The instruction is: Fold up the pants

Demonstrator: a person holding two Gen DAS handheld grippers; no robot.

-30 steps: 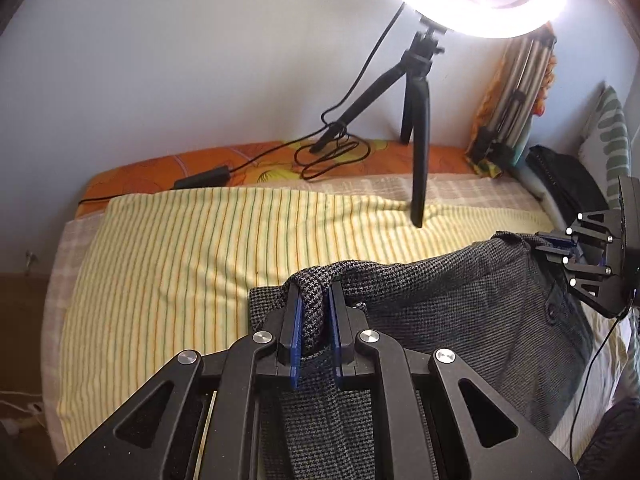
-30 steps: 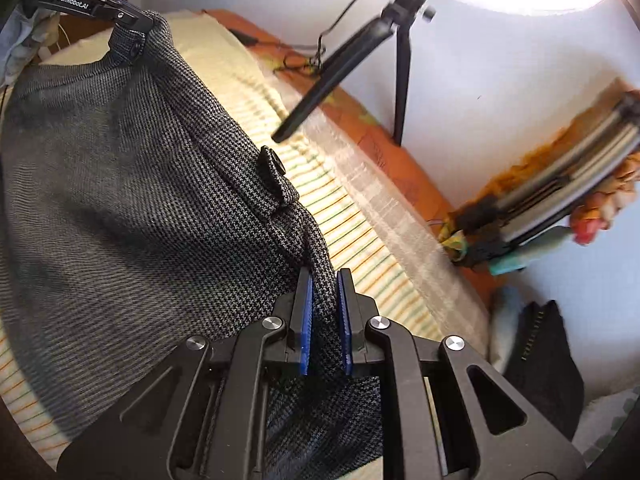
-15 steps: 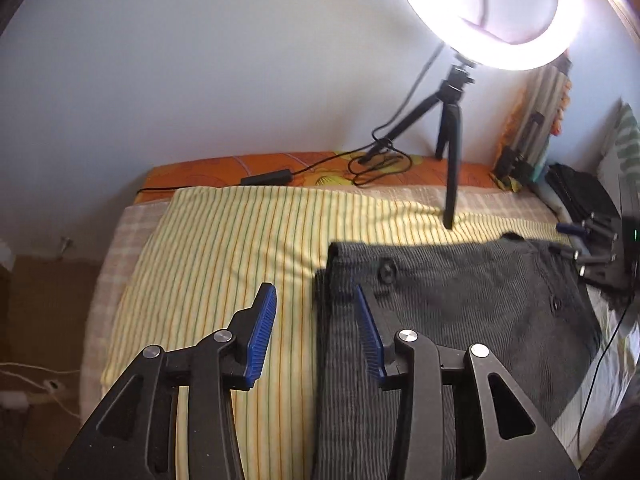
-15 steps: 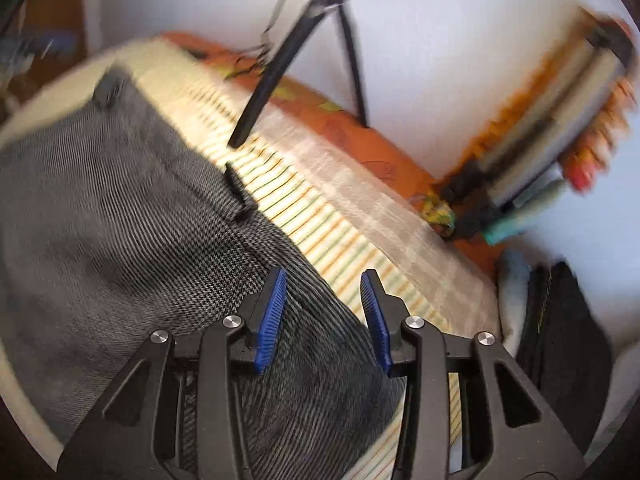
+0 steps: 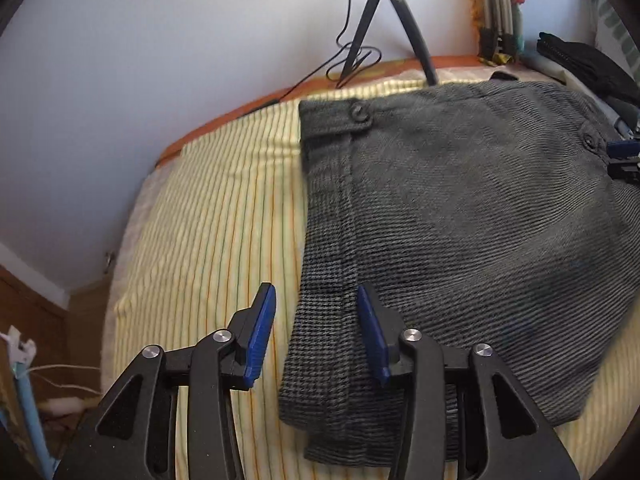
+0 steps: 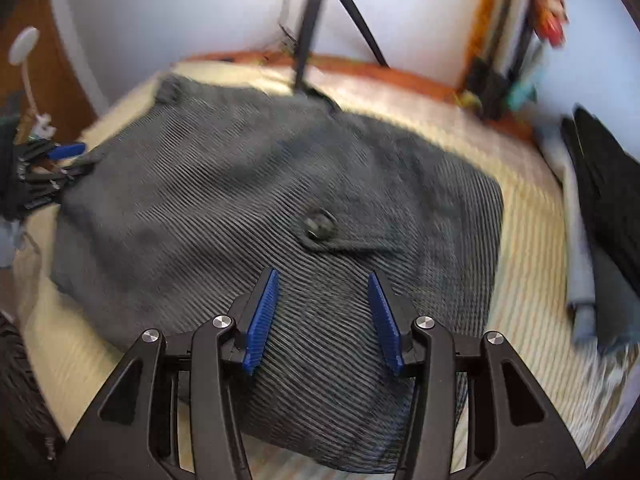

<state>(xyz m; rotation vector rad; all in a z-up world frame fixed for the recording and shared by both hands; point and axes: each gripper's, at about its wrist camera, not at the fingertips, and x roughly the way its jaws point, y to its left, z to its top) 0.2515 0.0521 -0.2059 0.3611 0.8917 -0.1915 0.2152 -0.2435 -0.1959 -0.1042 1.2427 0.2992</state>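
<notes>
Grey checked pants (image 5: pixel 460 216) lie folded flat on the yellow striped bedspread (image 5: pixel 208 240). They also show in the right wrist view (image 6: pixel 248 208), with a pocket button (image 6: pixel 318 229). My left gripper (image 5: pixel 316 328) is open and empty, above the pants' left edge. My right gripper (image 6: pixel 324 316) is open and empty, above the pants near the button. The right gripper's blue tips show at the right edge of the left wrist view (image 5: pixel 624 156); the left gripper shows at the left edge of the right wrist view (image 6: pixel 60 156).
A black tripod (image 5: pixel 384 20) with cables stands at the bed's far edge by the wall. Dark folded clothes (image 6: pixel 608 200) lie on the right of the bed. Rolled mats (image 6: pixel 520 40) lean in the far right corner. A wooden floor and cable lie left of the bed (image 5: pixel 48 360).
Both grippers were shut on the pants' edge a second ago. They have let go, opened and pulled back and up; the pants now lie flat.
</notes>
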